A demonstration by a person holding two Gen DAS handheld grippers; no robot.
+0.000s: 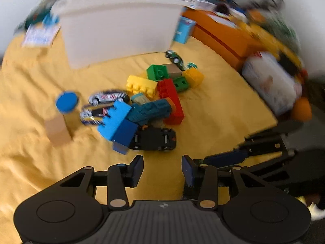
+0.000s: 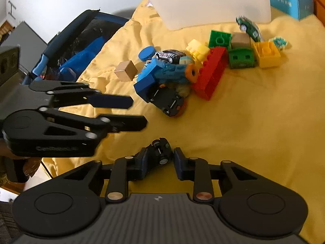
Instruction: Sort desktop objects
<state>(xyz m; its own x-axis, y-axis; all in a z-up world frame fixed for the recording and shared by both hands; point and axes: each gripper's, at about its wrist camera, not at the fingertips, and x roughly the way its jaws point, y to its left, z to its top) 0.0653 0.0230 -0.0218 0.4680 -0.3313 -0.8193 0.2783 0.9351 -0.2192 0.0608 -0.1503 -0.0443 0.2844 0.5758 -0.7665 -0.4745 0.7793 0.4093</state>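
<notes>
My right gripper (image 2: 159, 159) pinches a small dark toy car (image 2: 161, 151); left gripper (image 1: 162, 169) gapes empty; I keep the squeeze centred, then lift toward the white bin (image 2: 213, 2) at one o'clock.

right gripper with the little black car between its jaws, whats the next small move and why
Probably finish closing, then lift. The right gripper has the small black car between its jaws on the yellow cloth; whether the pads press it yet is unclear. The white bin stands behind the toy pile, a likely destination.
</notes>
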